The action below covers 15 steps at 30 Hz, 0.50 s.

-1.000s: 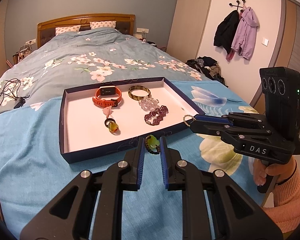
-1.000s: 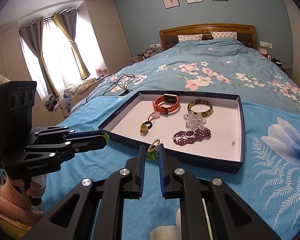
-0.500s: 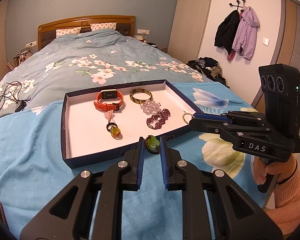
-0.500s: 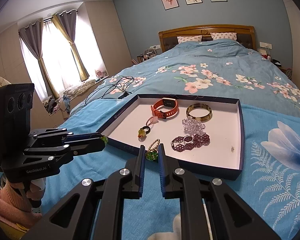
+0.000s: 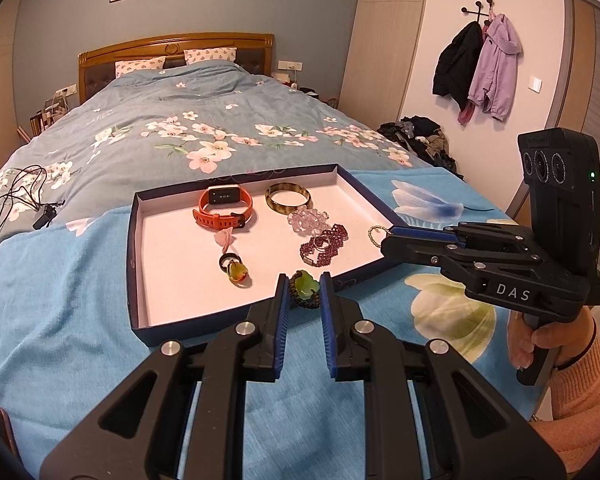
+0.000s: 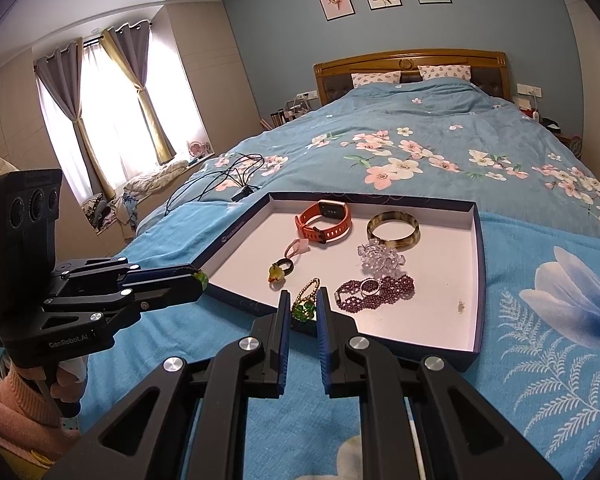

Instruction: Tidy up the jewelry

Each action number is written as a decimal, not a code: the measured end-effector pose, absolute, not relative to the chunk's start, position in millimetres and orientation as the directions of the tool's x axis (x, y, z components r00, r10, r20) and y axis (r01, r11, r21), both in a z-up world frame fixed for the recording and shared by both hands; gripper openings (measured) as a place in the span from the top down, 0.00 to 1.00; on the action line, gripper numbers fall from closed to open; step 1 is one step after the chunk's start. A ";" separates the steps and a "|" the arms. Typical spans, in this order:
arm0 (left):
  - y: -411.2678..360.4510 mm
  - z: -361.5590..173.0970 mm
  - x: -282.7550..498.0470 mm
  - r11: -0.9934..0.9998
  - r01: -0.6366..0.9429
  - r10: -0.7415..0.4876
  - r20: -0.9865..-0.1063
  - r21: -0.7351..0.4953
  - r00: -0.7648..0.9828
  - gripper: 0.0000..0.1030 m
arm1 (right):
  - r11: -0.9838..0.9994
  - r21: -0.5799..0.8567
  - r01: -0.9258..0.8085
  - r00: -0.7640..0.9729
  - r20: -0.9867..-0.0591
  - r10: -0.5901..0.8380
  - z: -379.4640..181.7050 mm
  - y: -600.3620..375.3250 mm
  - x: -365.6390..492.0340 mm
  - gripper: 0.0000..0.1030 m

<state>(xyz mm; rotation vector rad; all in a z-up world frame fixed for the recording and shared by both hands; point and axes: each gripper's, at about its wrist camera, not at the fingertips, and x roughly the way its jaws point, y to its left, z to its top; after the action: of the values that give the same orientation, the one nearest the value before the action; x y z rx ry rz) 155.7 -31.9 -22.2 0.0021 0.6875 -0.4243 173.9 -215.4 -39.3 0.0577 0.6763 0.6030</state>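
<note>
Firmly pinched between left gripper (image 5: 304,288) tips: green-stone bracelet (image 5: 305,289); between right gripper (image 6: 303,307) tips: gold-chain green pendant (image 6: 305,305), above tray (image 6: 478,280) edge.

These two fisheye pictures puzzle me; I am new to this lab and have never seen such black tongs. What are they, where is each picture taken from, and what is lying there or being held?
There is no robot here. A person holds a hand-operated two-finger gripper in each hand, and each gripper carries a camera looking forward along its fingers. So one picture is from the left gripper, the other from the right gripper, and each also shows the other tool from the side.

On the bed lies a shallow tray with jewelry: an orange watch, a brown bangle, a clear bead bracelet, a purple bead bracelet and a yellow-stone ring.

The left gripper pinches a green-stone bracelet. The right one pinches a gold chain with green beads. Both are near the tray's front edge.
</note>
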 end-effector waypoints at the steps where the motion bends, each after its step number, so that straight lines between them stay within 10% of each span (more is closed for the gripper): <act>1: -32.2 -22.3 156.1 0.915 0.380 -0.378 -0.616 -0.135 0.692 0.85 | 0.829 0.241 -0.504 0.618 -0.571 0.541 -39.7 -215.5 174.6 0.89; 15: -32.8 -20.6 163.4 0.921 0.369 -0.362 -0.616 -0.122 0.700 0.85 | 0.835 0.242 -0.494 0.620 -0.576 0.533 -45.0 -215.5 183.3 0.89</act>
<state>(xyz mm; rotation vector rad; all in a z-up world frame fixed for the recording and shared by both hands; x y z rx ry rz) 163.4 -32.8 -20.6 0.0111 0.6831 -0.4071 183.3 -215.5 -45.0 0.0621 0.6826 0.5907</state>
